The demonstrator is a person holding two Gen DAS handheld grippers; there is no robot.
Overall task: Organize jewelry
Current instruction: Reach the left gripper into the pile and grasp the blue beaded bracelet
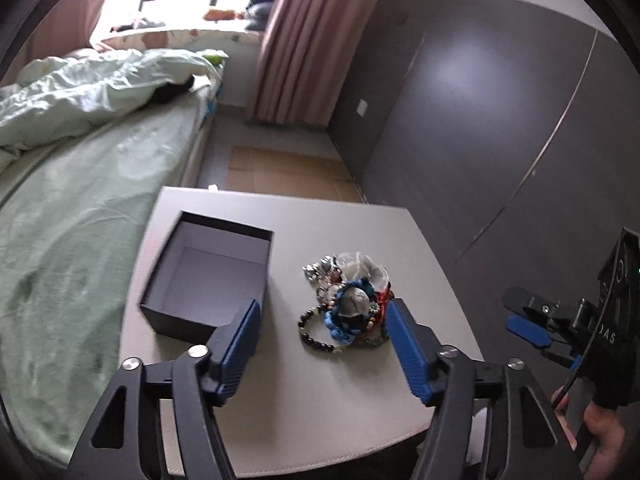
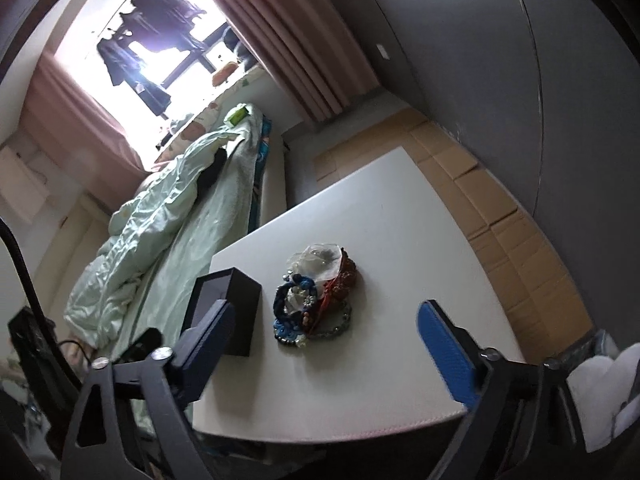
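Observation:
A heap of jewelry, with beaded bracelets, blue and red cords and clear pouches, lies on a small white table. Left of it stands an empty dark box with no lid. My left gripper hovers above the table's near part, open, nothing between its blue pads; the right pad is close to the heap's edge. In the right wrist view the same heap and box lie ahead of my right gripper, which is open wide and empty. The right gripper also shows at the left view's right edge.
A bed with a pale green cover runs along the table's left side. A dark wardrobe stands to the right, with flattened cardboard on the floor between. A person's hand holds the right gripper's handle.

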